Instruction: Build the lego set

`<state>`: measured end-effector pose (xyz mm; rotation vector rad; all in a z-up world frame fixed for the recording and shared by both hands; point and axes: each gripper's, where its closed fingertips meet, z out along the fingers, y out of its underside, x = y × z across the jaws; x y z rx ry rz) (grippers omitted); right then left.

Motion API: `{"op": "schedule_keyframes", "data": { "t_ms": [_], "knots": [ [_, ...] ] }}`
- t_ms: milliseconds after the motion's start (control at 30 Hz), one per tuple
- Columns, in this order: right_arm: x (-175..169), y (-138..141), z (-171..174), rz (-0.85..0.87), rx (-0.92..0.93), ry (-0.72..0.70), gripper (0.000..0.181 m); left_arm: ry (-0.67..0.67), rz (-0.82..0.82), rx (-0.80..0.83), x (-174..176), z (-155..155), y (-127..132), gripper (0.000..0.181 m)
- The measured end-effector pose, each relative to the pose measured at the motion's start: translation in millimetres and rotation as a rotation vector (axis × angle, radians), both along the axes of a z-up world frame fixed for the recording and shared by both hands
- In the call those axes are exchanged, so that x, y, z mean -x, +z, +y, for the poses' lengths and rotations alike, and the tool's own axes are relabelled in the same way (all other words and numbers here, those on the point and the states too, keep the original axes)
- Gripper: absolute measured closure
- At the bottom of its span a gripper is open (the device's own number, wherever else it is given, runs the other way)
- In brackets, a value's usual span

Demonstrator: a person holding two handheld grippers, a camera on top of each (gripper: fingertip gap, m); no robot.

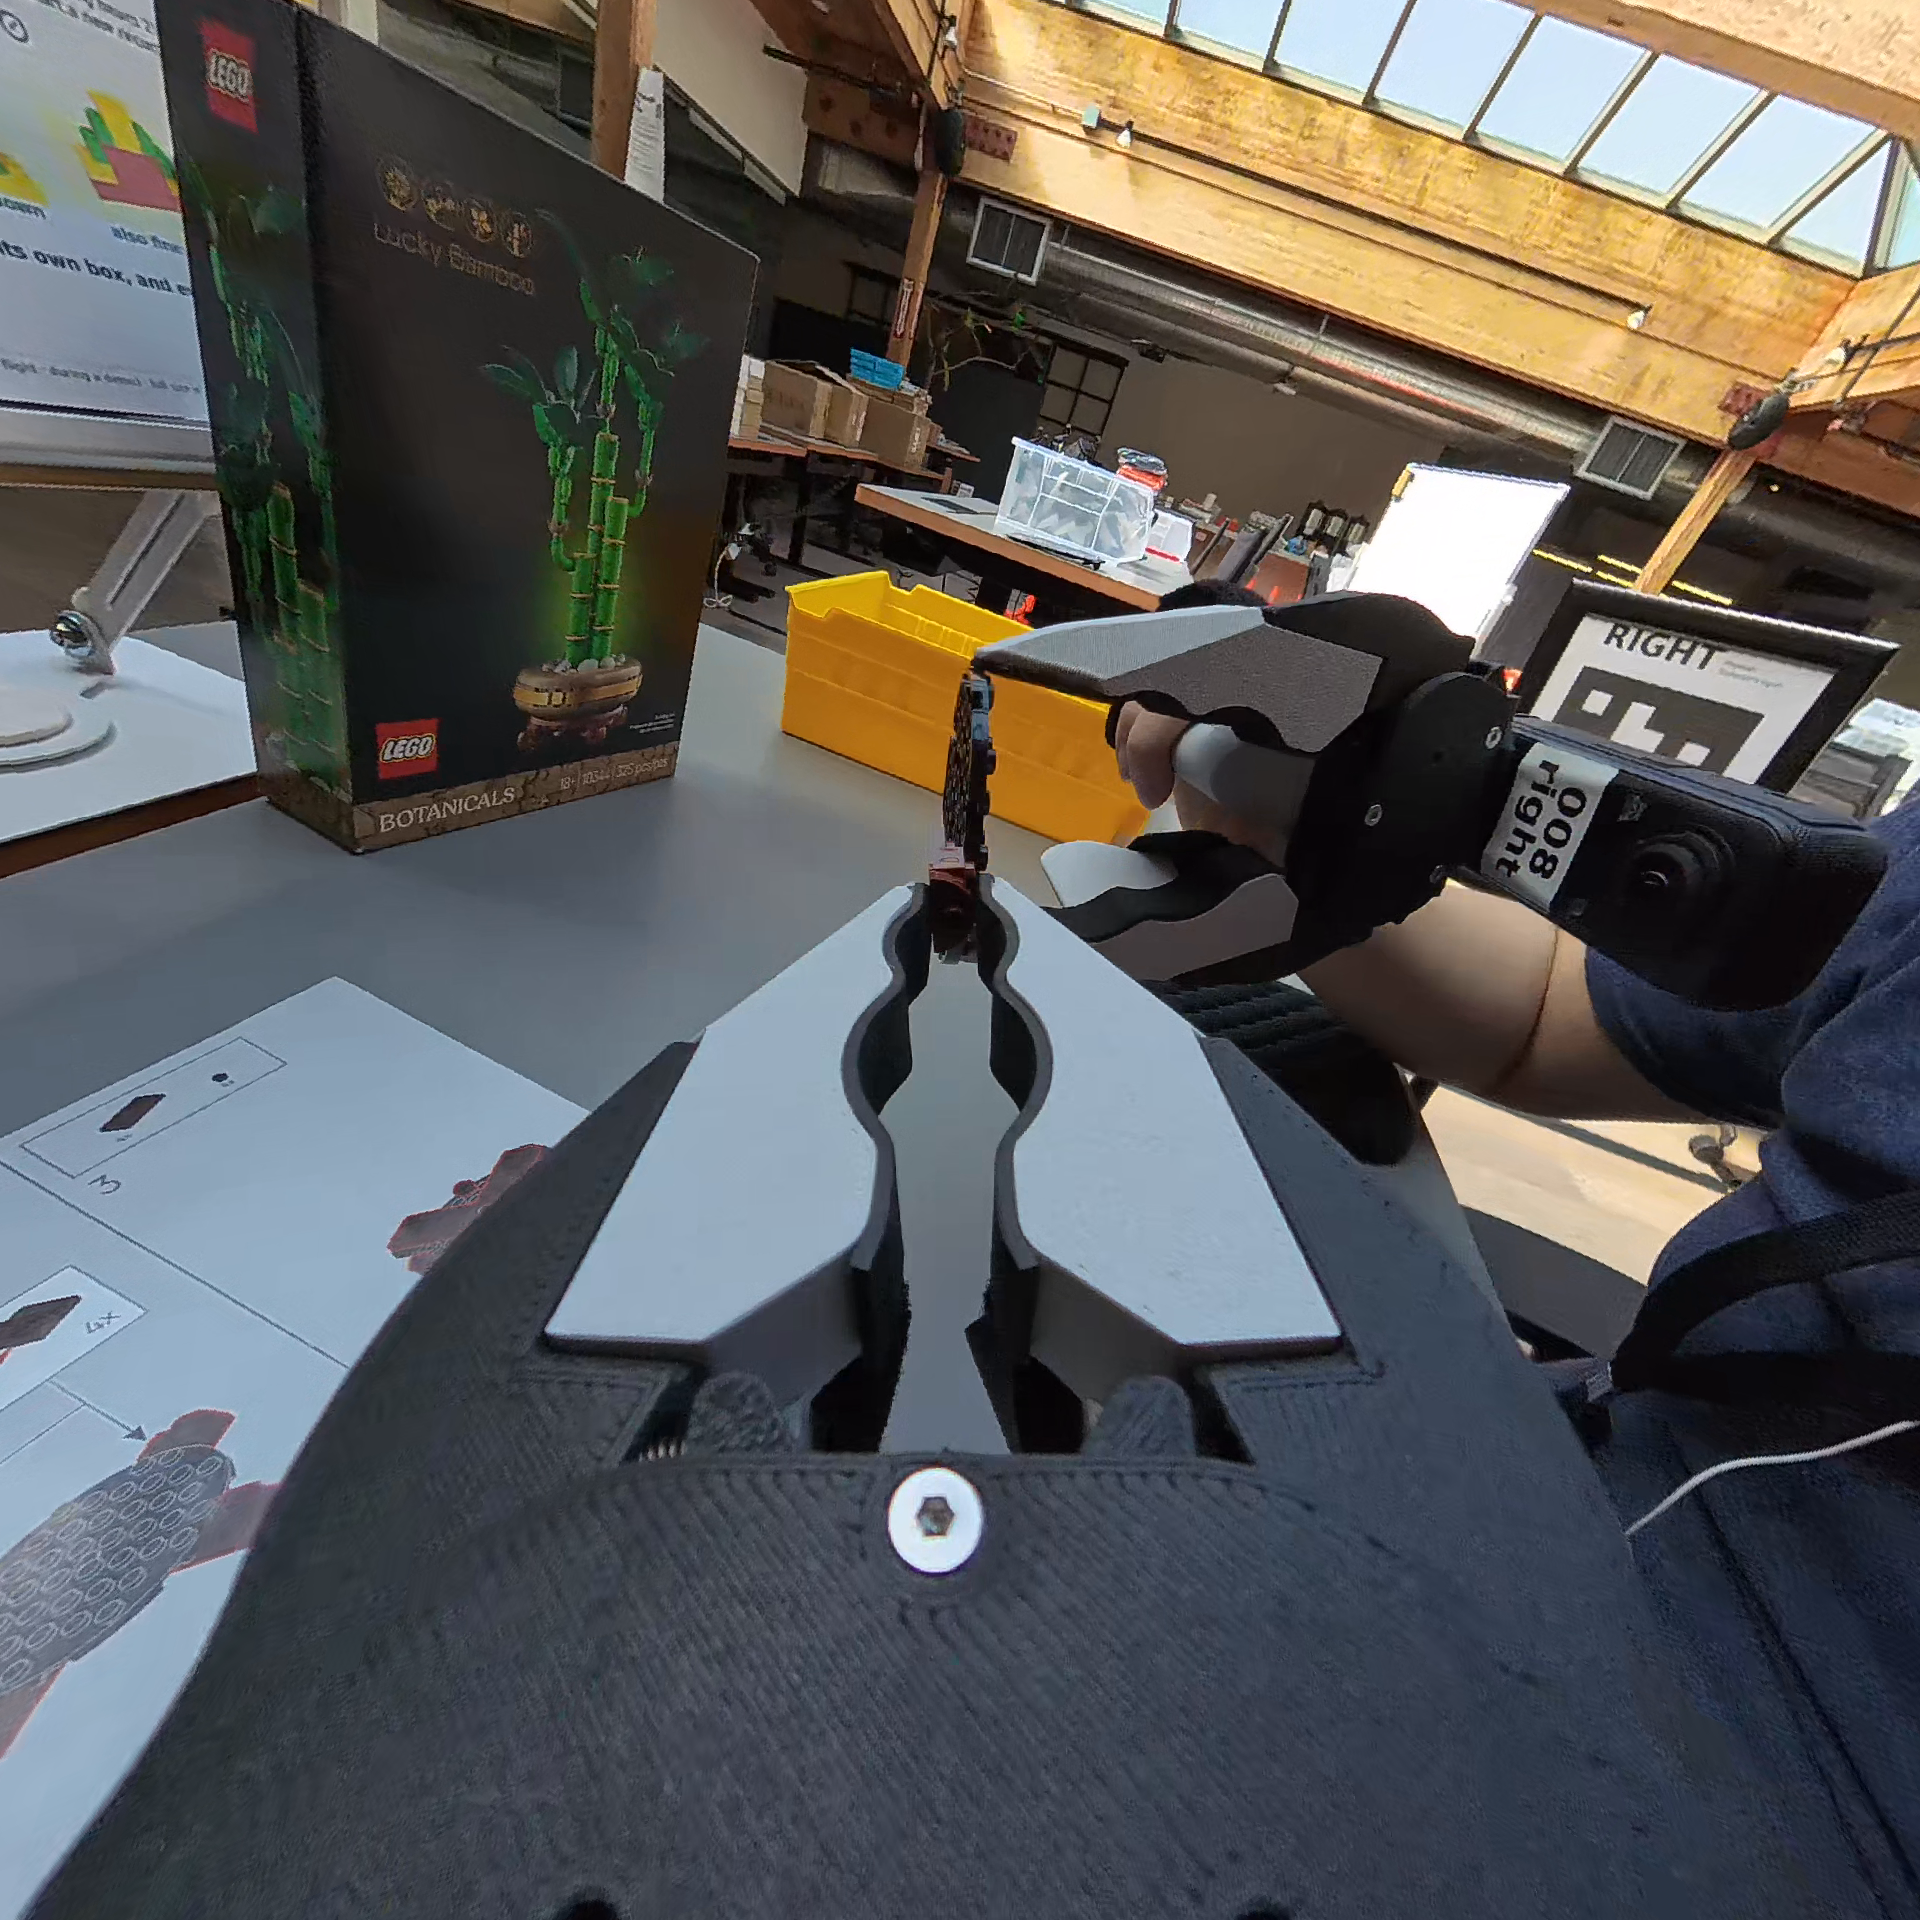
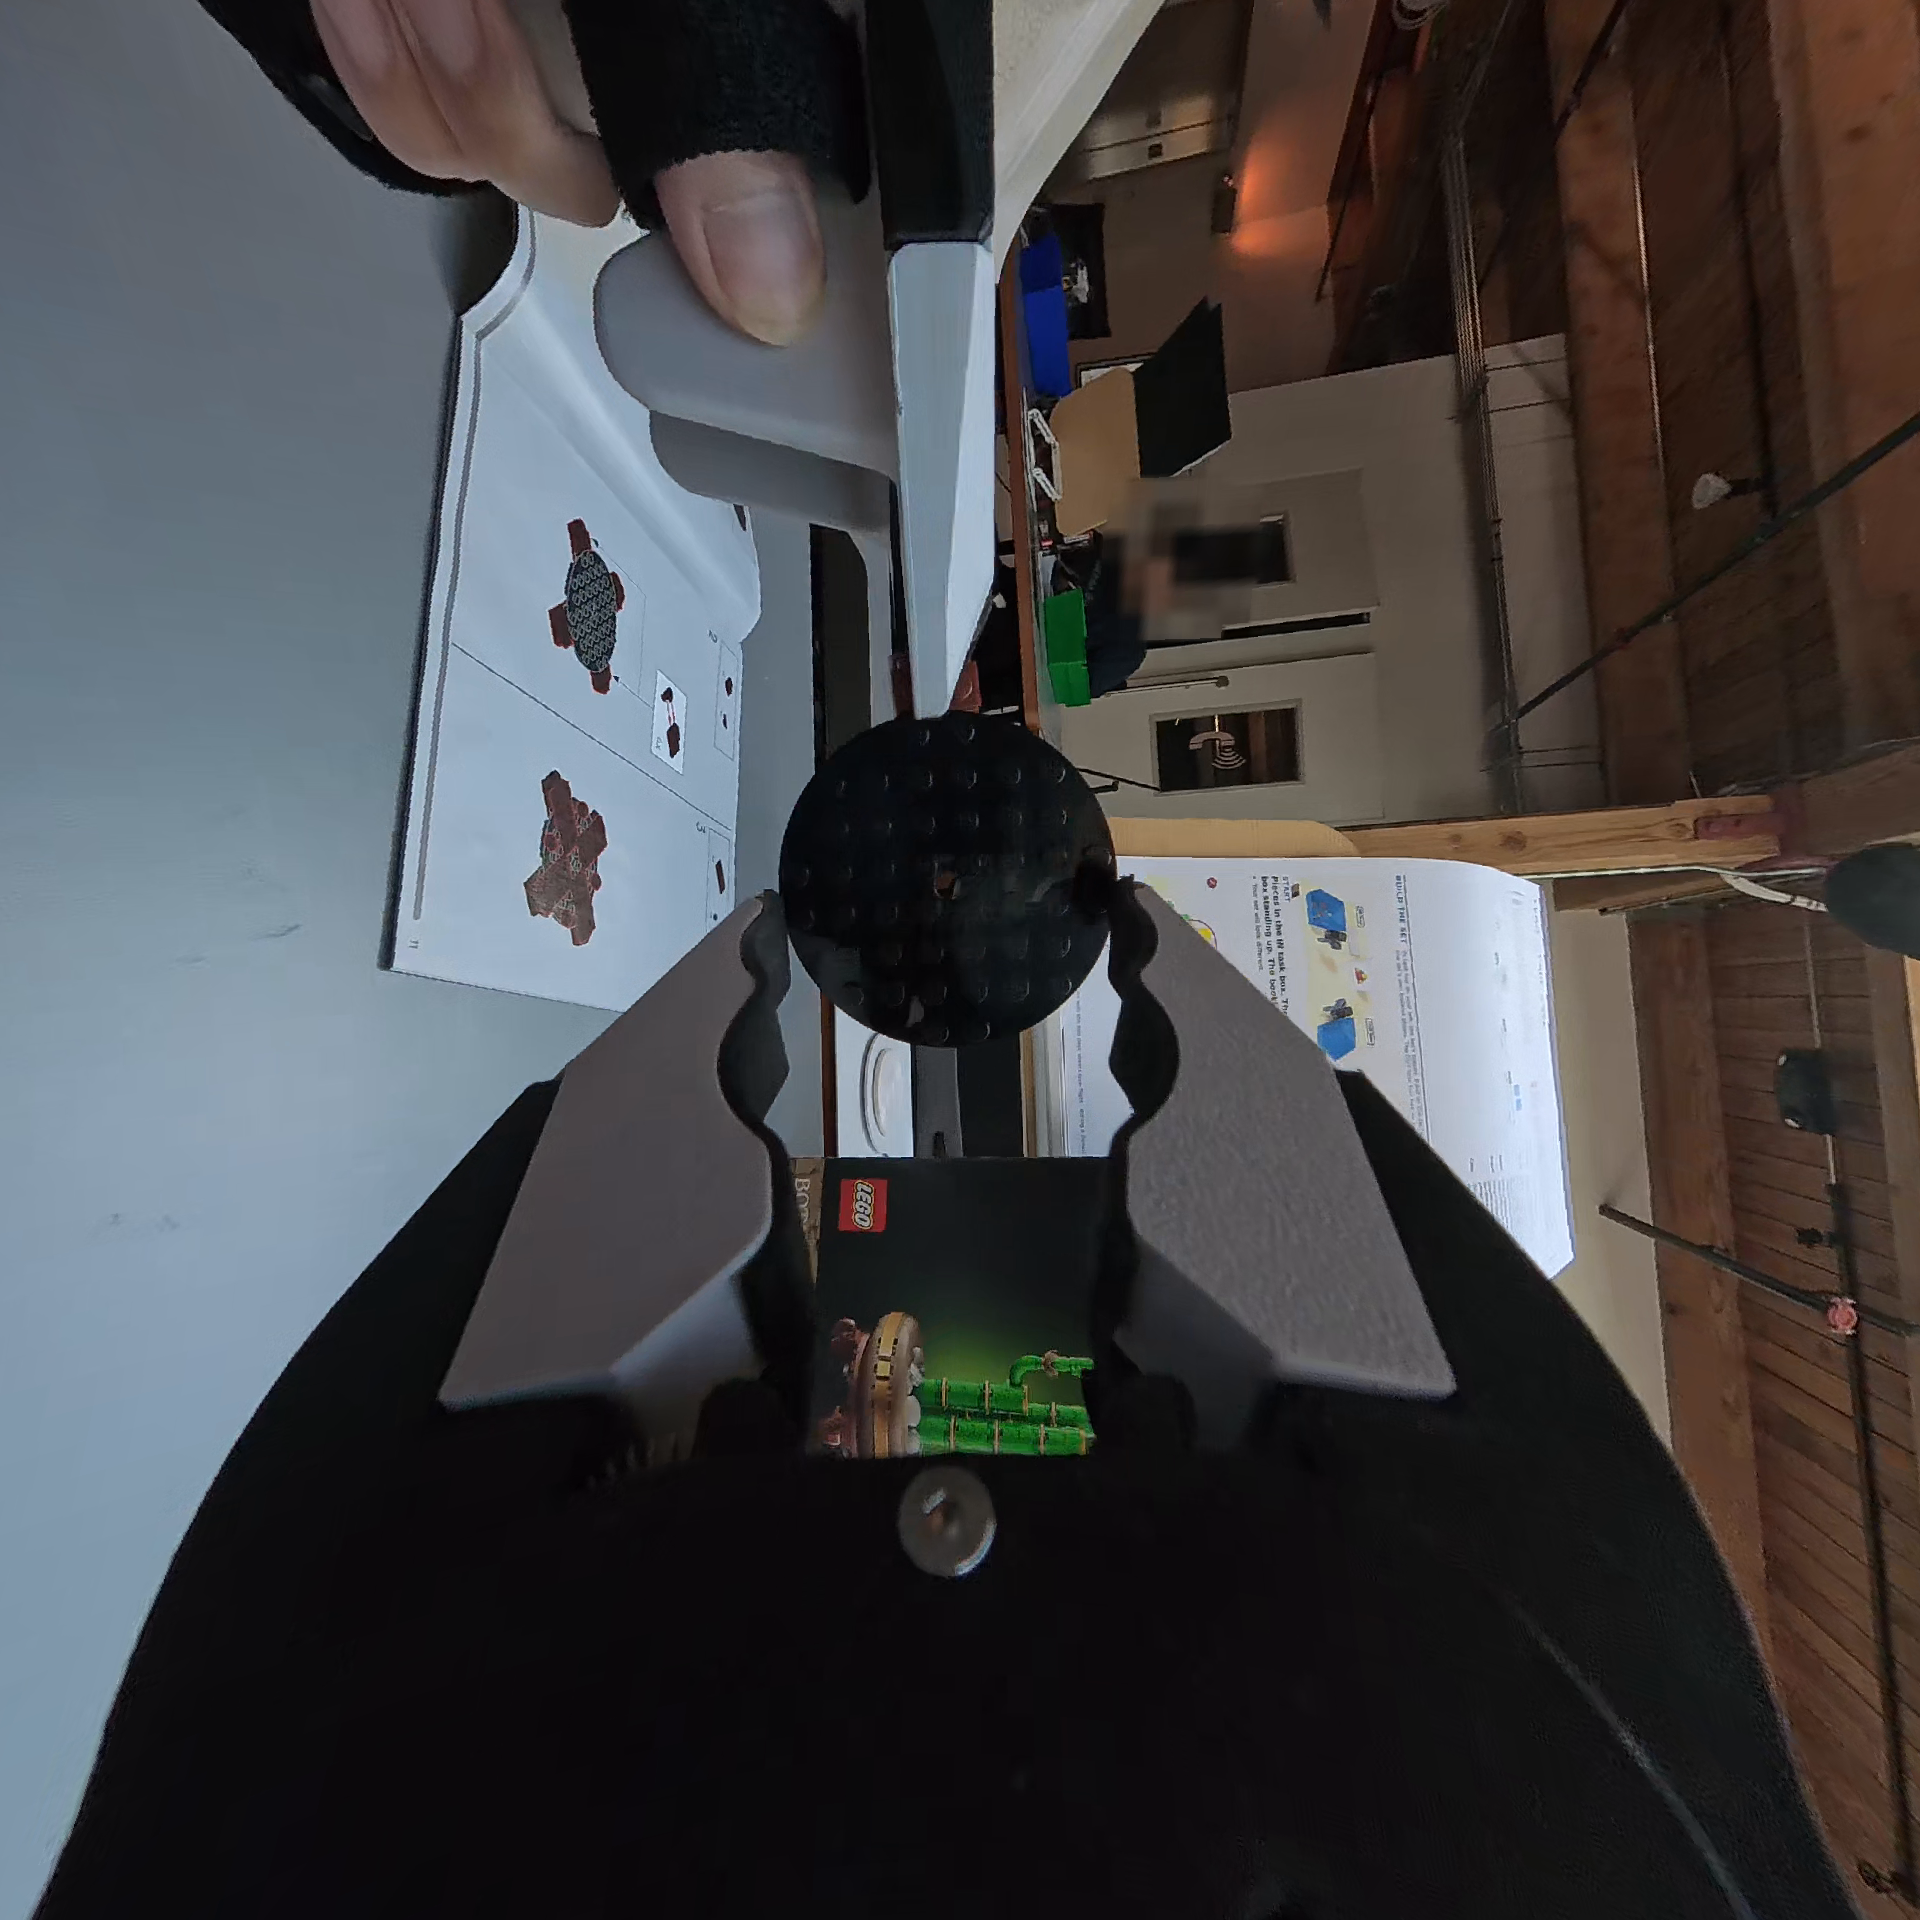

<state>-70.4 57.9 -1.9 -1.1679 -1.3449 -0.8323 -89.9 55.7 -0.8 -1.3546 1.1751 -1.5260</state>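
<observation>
Behind, a printed set box (image 1: 468,436); left gripper (image 1: 954,914) pinches the black plate (image 1: 968,769), right gripper (image 2: 940,914) spread around it.

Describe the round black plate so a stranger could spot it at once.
Start at the tall dark box standing on the grey table; right of it sits a yellow bin. In front of the bin, the round black plate is held on edge in mid-air by the left hand-held gripper. It alone is a studded disc.
</observation>
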Motion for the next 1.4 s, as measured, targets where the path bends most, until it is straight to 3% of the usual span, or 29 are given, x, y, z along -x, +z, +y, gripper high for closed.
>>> {"op": "schedule_keyframes", "data": {
  "t_ms": [367, 533, 567, 633, 733, 833, 1033, 1133, 1200, 1300, 1400],
  "knots": [
    [-10.6, -35.8, 4.8, 0.041, 0.074, -0.049, 0.12, 0.038, 0.206, -0.121, -11.4, -3.4, -34.4, 0.175],
    [-13.4, -67.7, 9.3, 0.0, 0.199, -0.098, 0.123, 0.003, 0.349, -0.035, -16.8, -10.1, -61.8, 0.175],
    [-16.6, -70.5, 7.3, -0.02, 0.203, -0.12, 0.181, -0.008, 0.353, -0.002, -18.3, -12.3, -64.8, 0.176],
    [-2.6, -71.0, 1.1, -0.049, 0.178, -0.036, 0.181, -0.007, 0.35, 0.075, -21.3, -13.2, -68.5, 0.176],
    [-0.4, -81.8, -0.4, -0.004, 0.284, -0.065, 0.181, -0.005, 0.392, 0.074, -17.1, -9.3, -76.1, 0.175],
    [-8.7, -91.6, 2.2, 0.045, 0.357, -0.096, 0.181, 0.045, 0.345, 0.021, 0.1, 6.8, -54.3, 0.175],
    [-8.5, -104.5, 10.8, 0.353, 0.554, -0.09, 0.174, 0.305, 0.229, 0.042, 57.7, 72.6, -16.1, 0.175],
    [20.4, -106.3, 19.0, 0.608, 0.776, 0.006, 0.145, 0.407, 0.183, 0.081, 78.6, 98.2, -16.3, 0.176],
    [31.1, -110.3, 39.7, 0.715, 0.902, -0.003, 0.128, 0.435, 0.175, 0.094, 82.7, 107.1, -21.3, 0.176],
    [34.9, -126.5, 81.9, 0.739, 1.022, -0.079, 0.108, 0.445, 0.187, 0.083, 82.0, 112.1, -30.2, 0.176],
    [36.6, -136.2, 111.3, 0.709, 1.067, -0.084, 0.108, 0.431, 0.182, 0.096, 80.6, 112.3, -34.2, 0.176]
  ]
}}
